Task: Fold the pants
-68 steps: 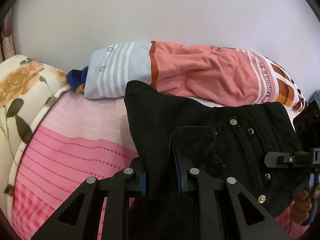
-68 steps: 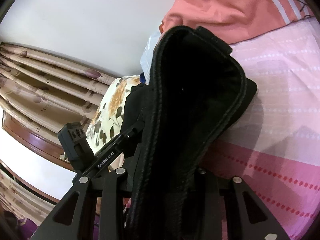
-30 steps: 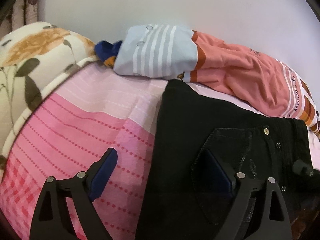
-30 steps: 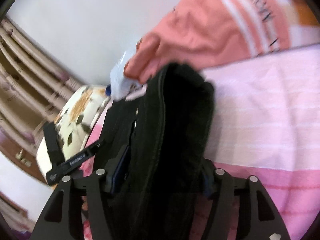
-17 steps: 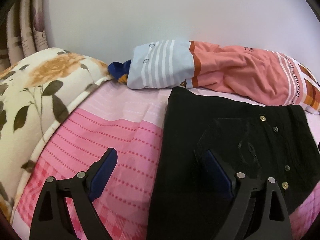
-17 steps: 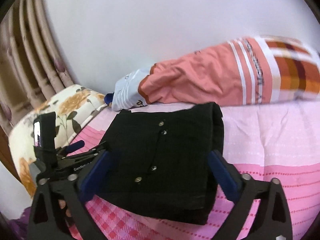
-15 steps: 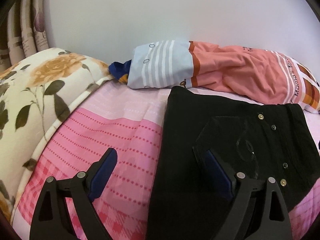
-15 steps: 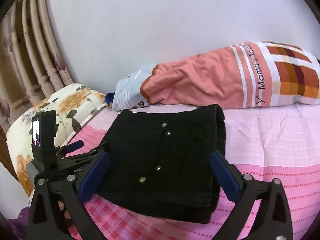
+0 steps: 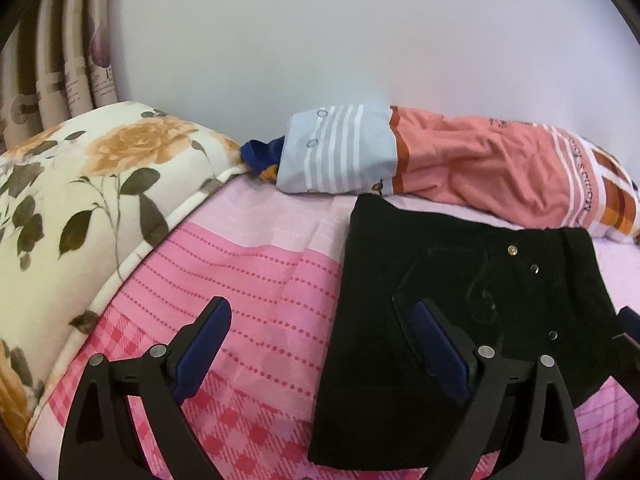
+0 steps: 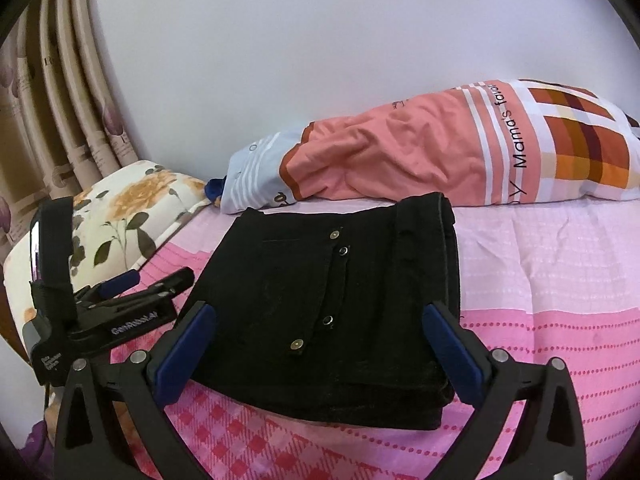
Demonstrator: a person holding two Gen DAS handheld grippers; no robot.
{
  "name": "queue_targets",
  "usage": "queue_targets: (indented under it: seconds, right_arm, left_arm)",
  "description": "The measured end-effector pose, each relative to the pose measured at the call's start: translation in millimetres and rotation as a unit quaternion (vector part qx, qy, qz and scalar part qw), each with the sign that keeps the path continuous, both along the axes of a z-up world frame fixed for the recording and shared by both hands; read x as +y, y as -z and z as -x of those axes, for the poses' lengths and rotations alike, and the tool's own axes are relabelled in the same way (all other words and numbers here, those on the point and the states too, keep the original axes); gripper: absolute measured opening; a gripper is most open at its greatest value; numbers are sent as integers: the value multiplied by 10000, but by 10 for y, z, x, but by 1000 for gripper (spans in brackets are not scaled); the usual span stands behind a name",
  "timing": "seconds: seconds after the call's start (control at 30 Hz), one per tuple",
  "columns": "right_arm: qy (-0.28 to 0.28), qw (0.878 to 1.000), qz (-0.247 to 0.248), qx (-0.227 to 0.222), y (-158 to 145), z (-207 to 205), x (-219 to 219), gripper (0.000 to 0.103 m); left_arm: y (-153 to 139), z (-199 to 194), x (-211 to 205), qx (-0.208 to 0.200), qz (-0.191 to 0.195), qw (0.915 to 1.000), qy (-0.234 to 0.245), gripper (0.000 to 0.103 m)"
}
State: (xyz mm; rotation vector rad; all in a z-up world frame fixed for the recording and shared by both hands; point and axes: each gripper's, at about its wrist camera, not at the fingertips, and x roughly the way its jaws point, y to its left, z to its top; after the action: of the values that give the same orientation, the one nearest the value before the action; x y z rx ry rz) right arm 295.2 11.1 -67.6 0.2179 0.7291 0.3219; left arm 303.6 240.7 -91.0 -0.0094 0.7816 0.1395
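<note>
Both wrist cameras look forward and down along their own fingers, from close above the bed's point(image 9: 260, 264) near edge toward the wall. The left view sits further left; both share the folded pants point(image 10: 320, 300), far-edge pillow point(image 10: 440, 152) and floral pillow point(image 9: 100, 184).

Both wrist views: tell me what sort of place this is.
Most likely a bedroom. The folded black pants lie on a bed with a pink patterned sheet. A floral pillow and an orange bolster sit against a plain wall, with curtains at the left.

soft even light, fisheye-warped edges
</note>
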Motion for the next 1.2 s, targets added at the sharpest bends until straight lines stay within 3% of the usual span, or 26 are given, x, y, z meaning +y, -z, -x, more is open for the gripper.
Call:
queue_targets:
  seconds: [0.53, 0.73, 1.0, 1.17, 1.2]
  right_arm:
    - [-104, 9999, -52, -29, -51, 39, 32, 103]
    - [-160, 9999, -49, -36, -74, 71, 51, 103]
    - [-181, 9998, -65, -100, -142, 108, 45, 103]
    - [-248, 9996, -68, -149, -201, 134, 96, 103]
    - [-268, 9995, -68, -158, -212, 129, 111, 103]
  left_arm:
    - [-198, 118, -4, -247, -142, 9996, -37, 101]
    - [-319, 172, 42, -373, 147, 9992, 38, 101]
    - [-540, 243, 64, -586, 243, 9980, 60, 103]
    - [-591, 255, 147, -436, 668, 9967, 171, 103]
    - [-591, 297, 181, -512, 655, 9965, -4, 103]
